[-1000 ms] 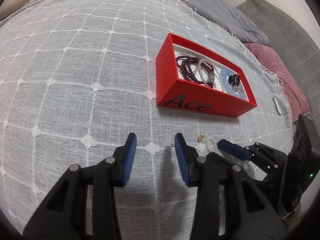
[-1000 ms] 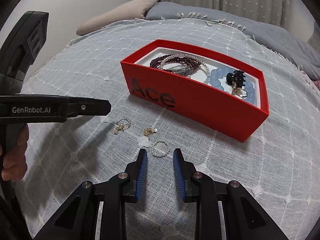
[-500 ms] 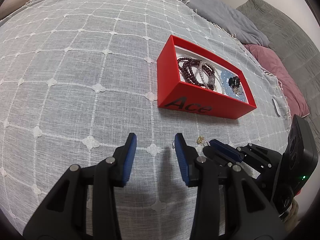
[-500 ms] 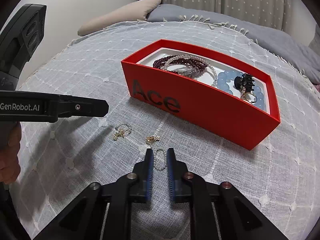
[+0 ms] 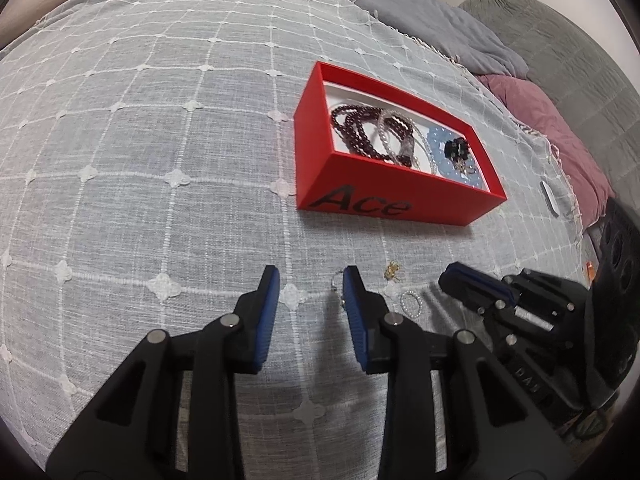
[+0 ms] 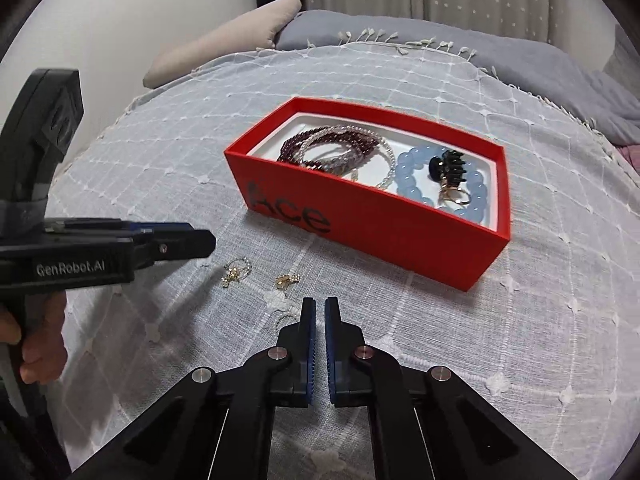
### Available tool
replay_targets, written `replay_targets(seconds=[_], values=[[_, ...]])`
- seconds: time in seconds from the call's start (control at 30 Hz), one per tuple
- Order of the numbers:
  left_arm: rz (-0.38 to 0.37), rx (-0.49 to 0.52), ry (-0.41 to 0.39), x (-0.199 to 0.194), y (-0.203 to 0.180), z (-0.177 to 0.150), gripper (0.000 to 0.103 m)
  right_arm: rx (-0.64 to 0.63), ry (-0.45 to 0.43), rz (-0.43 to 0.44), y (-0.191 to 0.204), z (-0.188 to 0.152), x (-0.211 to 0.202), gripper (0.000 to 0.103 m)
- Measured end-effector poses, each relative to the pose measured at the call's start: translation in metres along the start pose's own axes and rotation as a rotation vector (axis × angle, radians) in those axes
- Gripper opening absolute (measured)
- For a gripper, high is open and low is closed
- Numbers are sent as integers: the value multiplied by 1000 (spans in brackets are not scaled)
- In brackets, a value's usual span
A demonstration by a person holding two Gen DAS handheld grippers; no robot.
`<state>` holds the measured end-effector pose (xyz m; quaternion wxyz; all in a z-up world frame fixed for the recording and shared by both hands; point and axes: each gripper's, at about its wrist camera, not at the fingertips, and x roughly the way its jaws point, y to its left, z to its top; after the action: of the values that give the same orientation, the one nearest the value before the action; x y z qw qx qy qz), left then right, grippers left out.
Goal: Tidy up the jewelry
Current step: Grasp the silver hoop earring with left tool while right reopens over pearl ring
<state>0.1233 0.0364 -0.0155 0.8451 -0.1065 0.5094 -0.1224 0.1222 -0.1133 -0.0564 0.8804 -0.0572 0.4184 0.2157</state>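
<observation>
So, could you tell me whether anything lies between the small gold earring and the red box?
Nothing visible does: only bare cloth lies between the gold earring and the red box, though its near wall must be lifted over.

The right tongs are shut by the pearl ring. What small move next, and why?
Probably reopen the right tongs and shift toward the ring: they are shut, yet the ring seems to lie whole on the cloth beside their tips, not pinched.

"Ace" stands in black on the red box's (image 6: 360,232) long side; "GenRobot.AI" marks the left gripper's (image 6: 200,242) body at nine o'clock.
</observation>
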Motion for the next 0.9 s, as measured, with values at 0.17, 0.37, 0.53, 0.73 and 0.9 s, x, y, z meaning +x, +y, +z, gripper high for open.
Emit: replay_targets(seconds=[0.17, 0.37, 0.53, 0.73, 0.9], values=[[7, 63, 3, 2, -15, -4, 29, 14, -12, 20, -3, 3, -9, 4], [34, 114, 25, 13, -24, -8, 23, 46, 34, 12, -11, -1, -1, 7], [68, 148, 31, 18, -30, -9, 23, 66, 38, 18, -14, 0, -1, 12], [117, 209, 12, 21, -38, -12, 16, 67, 48, 15, -14, -2, 0, 13], [104, 210, 11, 19, -36, -11, 5, 66, 44, 14, -13, -1, -2, 13]])
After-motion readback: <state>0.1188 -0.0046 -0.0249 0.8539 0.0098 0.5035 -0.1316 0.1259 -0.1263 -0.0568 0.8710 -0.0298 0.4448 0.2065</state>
